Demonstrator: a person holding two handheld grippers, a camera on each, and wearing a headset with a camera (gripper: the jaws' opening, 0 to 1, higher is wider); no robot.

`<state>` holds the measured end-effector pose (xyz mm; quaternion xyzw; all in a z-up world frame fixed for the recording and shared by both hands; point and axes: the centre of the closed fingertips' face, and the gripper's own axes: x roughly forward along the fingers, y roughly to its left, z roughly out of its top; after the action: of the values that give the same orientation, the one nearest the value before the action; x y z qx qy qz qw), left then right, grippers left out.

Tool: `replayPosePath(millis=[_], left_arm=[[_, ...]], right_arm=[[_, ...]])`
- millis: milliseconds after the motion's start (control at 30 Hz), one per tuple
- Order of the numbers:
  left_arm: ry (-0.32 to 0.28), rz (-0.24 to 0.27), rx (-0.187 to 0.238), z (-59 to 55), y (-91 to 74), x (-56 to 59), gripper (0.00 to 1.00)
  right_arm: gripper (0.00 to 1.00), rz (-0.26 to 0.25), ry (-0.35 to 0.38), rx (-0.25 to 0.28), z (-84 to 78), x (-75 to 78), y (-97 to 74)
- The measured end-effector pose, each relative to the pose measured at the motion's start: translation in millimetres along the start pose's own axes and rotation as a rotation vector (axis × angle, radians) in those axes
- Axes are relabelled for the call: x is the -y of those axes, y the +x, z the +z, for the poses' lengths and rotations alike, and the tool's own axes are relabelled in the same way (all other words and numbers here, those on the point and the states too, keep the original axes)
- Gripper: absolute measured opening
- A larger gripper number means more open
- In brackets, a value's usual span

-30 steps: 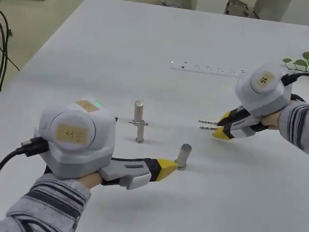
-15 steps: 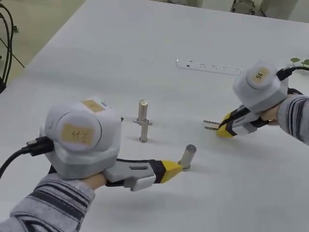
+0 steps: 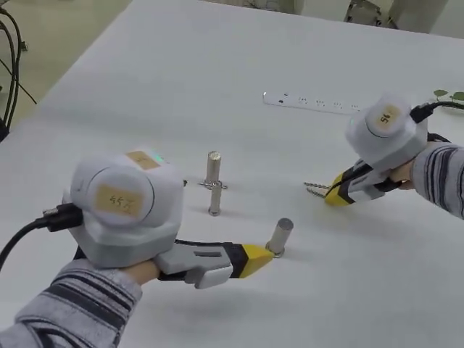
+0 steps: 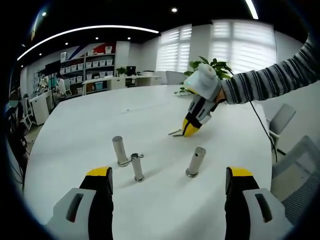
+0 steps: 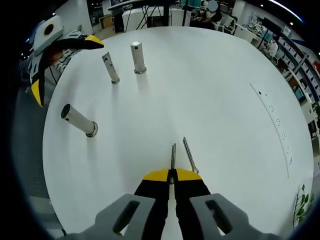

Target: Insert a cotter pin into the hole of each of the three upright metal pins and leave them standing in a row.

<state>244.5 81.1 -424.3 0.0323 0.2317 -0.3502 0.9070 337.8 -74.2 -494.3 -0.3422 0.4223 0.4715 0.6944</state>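
Your two grippers and your striped sleeves

Your left gripper point(image 3: 259, 257) and right gripper point(image 3: 335, 197) each have a big round pale grey body point(image 3: 93, 239), a tan sticker point(image 3: 116, 199) with a number too blurry to read, and black and grey jaws with yellow tips point(image 3: 252, 255). A black cable point(image 3: 25, 230) plugs into the back of each one. A small green light point(image 3: 153, 156) glows on the left one. Your sleeves point(image 3: 69, 312) are grey with thin dark stripes.
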Motion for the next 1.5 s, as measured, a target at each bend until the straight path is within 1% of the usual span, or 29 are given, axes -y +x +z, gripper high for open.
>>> replayPosePath(millis=[100, 200, 367, 500, 567, 633, 667, 733, 800, 833, 900, 1000, 1100, 1200, 1300, 1400, 1433, 1500], left_arm=[[0.003, -0.002, 0.003, 1.2, 0.1, 1.2, 0.92], [0.007, -0.01, 0.002, 1.6, 0.8, 3.9, 0.92], [0.019, -0.032, 0.001, 3.2, 2.3, 12.1, 0.89], [0.019, -0.054, 0.002, 4.4, 3.2, 18.2, 0.86], [0.014, -0.053, 0.006, 5.5, 3.6, 19.3, 0.85], [0.006, -0.063, 0.012, 6.7, 4.1, 21.9, 0.84], [0.001, -0.066, 0.012, 6.6, 4.4, 22.5, 0.84], [-0.007, -0.079, 0.013, 6.9, 4.9, 25.5, 0.82], [-0.015, -0.089, 0.014, 7.0, 5.4, 28.1, 0.8], [-0.017, -0.091, 0.014, 7.1, 5.5, 28.9, 0.8], [-0.018, -0.099, 0.014, 7.2, 5.9, 31.4, 0.78], [-0.016, -0.109, 0.012, 6.8, 6.0, 35.0, 0.71], [-0.017, -0.12, 0.004, 5.3, 6.3, 38.7, 0.68], [-0.015, -0.134, 0.001, 4.4, 6.3, 42.0, 0.62], [-0.033, -0.159, -0.003, 3.3, 6.2, 48.3, 0.57], [-0.064, -0.187, -0.006, 2.3, 5.9, 55.0, 0.48], [-0.078, -0.205, -0.005, 2.2, 5.8, 58.4, 0.47], [-0.096, -0.224, -0.003, 2.0, 6.0, 62.1, 0.44]], right_arm=[[0.0, -0.01, -0.008, 0.003, -1.2, -2.7, -3.8], [0.0, -0.022, -0.015, 0.022, 0.7, -5.3, -9.7], [0.0, -0.043, -0.041, 0.039, 3.5, -11.8, -22.0], [0.0, -0.054, -0.07, 0.058, 7.2, -20.0, -33.7], [0.0, -0.06, -0.091, 0.071, 9.7, -25.1, -39.2], [0.0, -0.055, -0.101, 0.079, 11.3, -31.2, -43.3], [0.0, -0.043, -0.117, 0.086, 12.8, -37.3, -45.6], [0.0, -0.039, -0.143, 0.089, 13.0, -38.0, -43.8], [0.0, -0.037, -0.171, 0.085, 13.7, -48.5, -48.4], [0.0, -0.035, -0.178, 0.083, 13.3, -45.9, -45.2], [0.0, -0.022, -0.203, 0.078, 13.6, -57.0, -47.5], [0.0, -0.012, -0.229, 0.079, 14.9, -72.8, -50.6], [0.0, 0.001, -0.262, 0.076, 15.8, -90.2, -53.8], [0.0, 0.006, -0.283, 0.078, 16.5, -99.5, -55.9], [0.0, 0.006, -0.301, 0.088, 17.4, -107.8, -59.3], [0.0, -0.003, -0.316, 0.1, 18.7, -113.5, -62.1], [0.0, -0.007, -0.321, 0.106, 19.2, -115.8, -63.3], [0.0, -0.014, -0.336, 0.116, 20.4, -118.7, -64.5]])
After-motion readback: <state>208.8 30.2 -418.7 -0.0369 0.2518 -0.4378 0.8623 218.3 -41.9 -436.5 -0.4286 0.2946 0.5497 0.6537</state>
